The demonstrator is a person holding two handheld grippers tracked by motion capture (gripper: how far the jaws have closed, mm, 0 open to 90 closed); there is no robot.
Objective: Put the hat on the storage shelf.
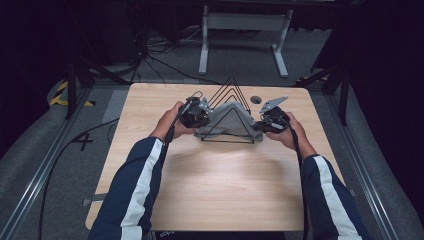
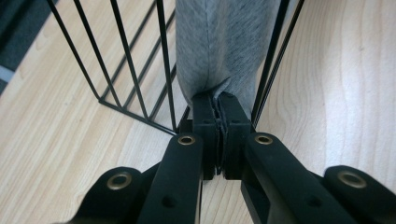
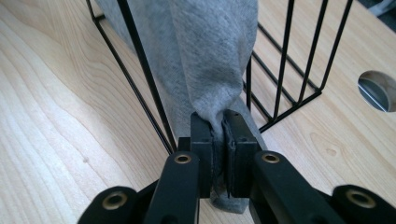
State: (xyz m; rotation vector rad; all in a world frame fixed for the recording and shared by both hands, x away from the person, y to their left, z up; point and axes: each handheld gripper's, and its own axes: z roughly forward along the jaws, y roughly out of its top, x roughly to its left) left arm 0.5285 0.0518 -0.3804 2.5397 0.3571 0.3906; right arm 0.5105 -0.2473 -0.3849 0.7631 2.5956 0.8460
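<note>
A grey cloth (image 1: 227, 120) hangs over a black wire rack (image 1: 231, 90) of triangular frames at the far middle of the wooden table (image 1: 215, 175). My left gripper (image 1: 200, 114) is shut on the cloth's left end; up close the cloth (image 2: 219, 51) bunches between its jaws (image 2: 218, 116) beside the rack's wires (image 2: 135, 70). My right gripper (image 1: 262, 122) is shut on the cloth's right end, where the cloth (image 3: 205, 60) is pinched between the jaws (image 3: 222, 135) next to the rack's wires (image 3: 289, 70).
A round cable hole (image 1: 256, 99) lies in the table just right of the rack, also seen as a hole (image 3: 376, 91) in the right gripper view. A white stand (image 1: 245, 30) and cables (image 1: 165, 45) sit on the floor beyond the table.
</note>
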